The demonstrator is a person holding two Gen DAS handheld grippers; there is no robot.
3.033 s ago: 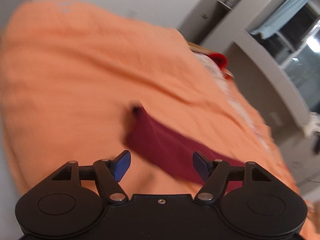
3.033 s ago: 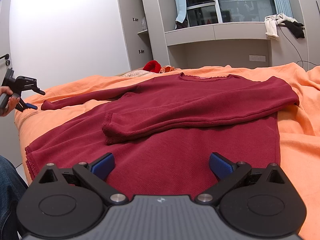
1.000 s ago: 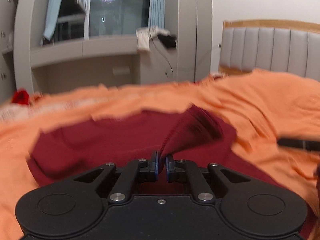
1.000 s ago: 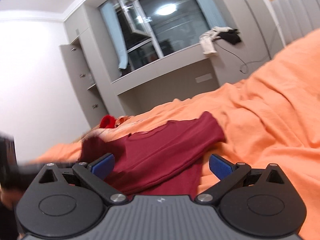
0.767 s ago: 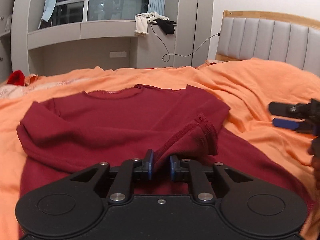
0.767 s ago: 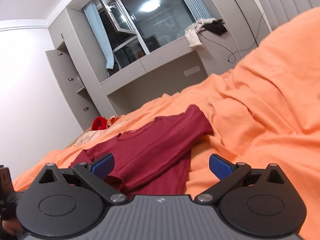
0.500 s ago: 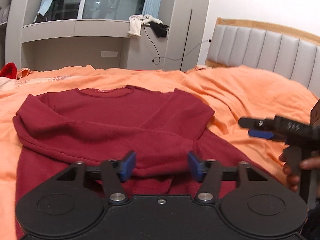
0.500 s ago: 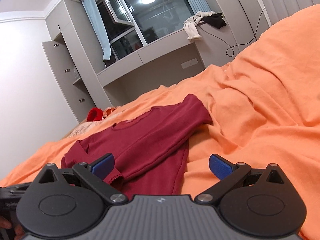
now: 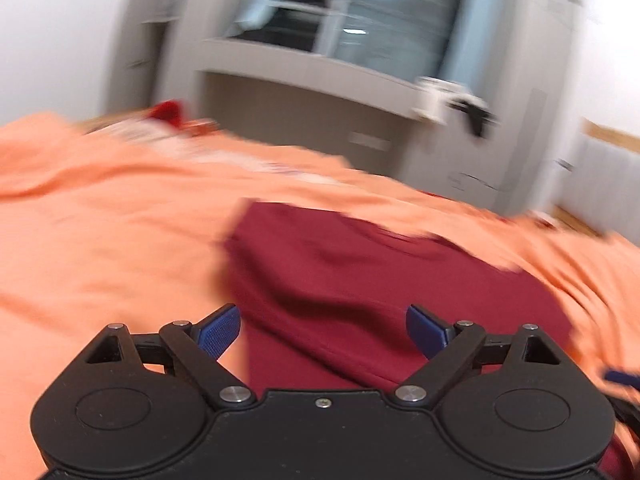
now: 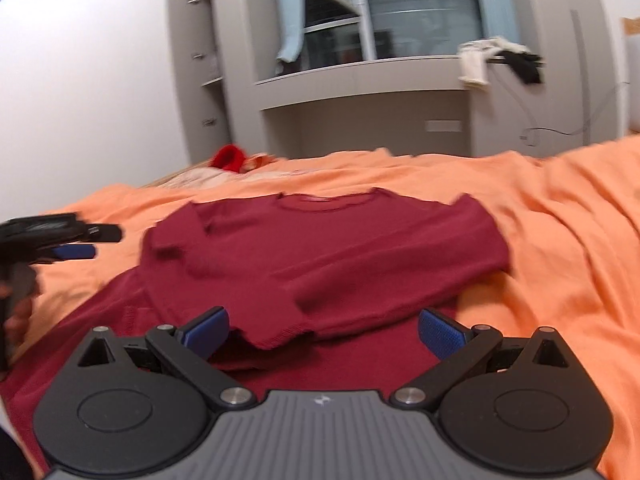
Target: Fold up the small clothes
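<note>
On the bed's orange blanket [image 10: 560, 248] lies the dark red sweater [image 10: 328, 252], both sleeves folded across its chest. Only the right wrist view shows its neckline; the left wrist view is blurry. Left gripper [image 9: 322, 330] jaws just opened wide, nothing between them; right gripper [image 10: 324, 332] jaws spread too, empty.
</note>
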